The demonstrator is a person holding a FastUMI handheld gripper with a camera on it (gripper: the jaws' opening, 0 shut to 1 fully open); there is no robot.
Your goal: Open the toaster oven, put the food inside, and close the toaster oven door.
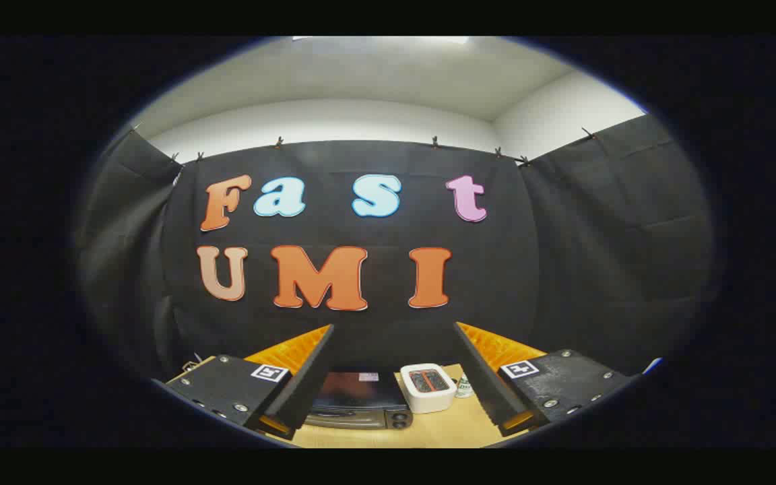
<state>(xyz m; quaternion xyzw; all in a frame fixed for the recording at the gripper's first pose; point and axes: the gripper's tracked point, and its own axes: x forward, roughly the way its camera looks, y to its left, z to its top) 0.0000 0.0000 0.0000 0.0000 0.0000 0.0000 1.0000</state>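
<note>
Nearest the camera, the claw is seen with its two fingers spread wide apart and nothing held between them; it hangs high above the surface, well back from everything on it.

With the toaster oven taken as landmark: it stands on the surface beyond and below the fingers, closer to the left finger, and its door appears shut, with knobs seen at its front right corner. Just to the right of the oven sits a white two-slot toaster, and beyond that a small jar or can, too small to be identified. Food cannot be made out for certain.

The opening step is judged not yet begun; the approach is in hand. For the next move, the claw would need to be lowered and brought forward to the top edge of the oven door, where a handle is expected, though it cannot be seen clearly.

Open room is left in front of the oven for the door to swing down. To its right the white toaster stands close, so little margin is offered there. Behind the oven the cloth wall closes the space.
</note>
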